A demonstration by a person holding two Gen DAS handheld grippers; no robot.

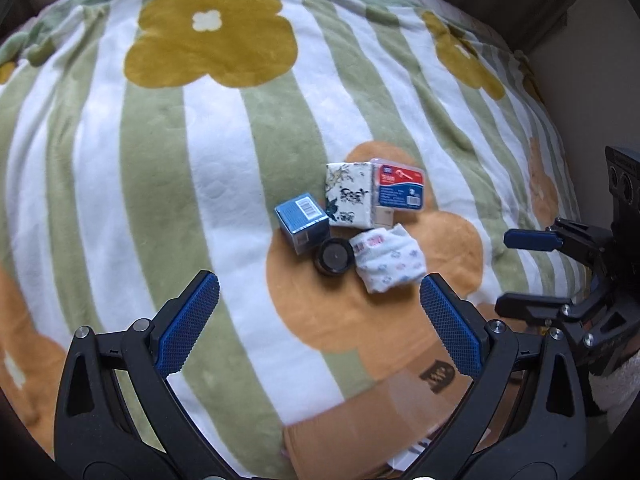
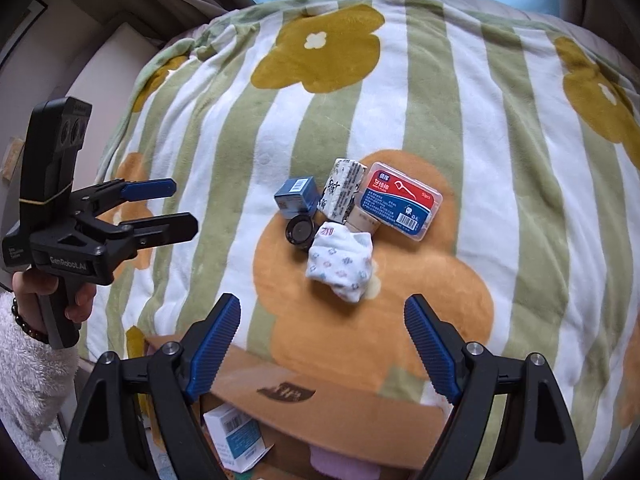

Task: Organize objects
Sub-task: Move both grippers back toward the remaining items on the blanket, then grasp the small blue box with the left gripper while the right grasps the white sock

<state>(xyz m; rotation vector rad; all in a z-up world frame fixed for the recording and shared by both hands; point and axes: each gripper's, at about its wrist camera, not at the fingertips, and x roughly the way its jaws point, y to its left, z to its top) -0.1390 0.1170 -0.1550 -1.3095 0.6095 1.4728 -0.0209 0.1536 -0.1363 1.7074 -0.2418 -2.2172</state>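
Note:
A small pile lies on the striped flower blanket (image 1: 160, 160): a blue box (image 1: 301, 220) (image 2: 295, 196), a patterned tissue pack (image 1: 349, 194) (image 2: 342, 189), a red and blue floss pick case (image 1: 398, 189) (image 2: 402, 204), a black round jar (image 1: 335, 257) (image 2: 301, 231) and a rolled white sock (image 1: 388, 258) (image 2: 340, 258). My left gripper (image 1: 320, 320) (image 2: 182, 210) is open and empty, near side of the pile. My right gripper (image 2: 322, 336) (image 1: 504, 268) is open and empty, just short of the sock.
An open cardboard box (image 2: 320, 400) (image 1: 360, 432) sits at the blanket's near edge, under both grippers, holding a white and blue carton (image 2: 236, 436) and a pink item (image 2: 344, 462). A wall or cabinet (image 1: 592, 80) stands beside the bed.

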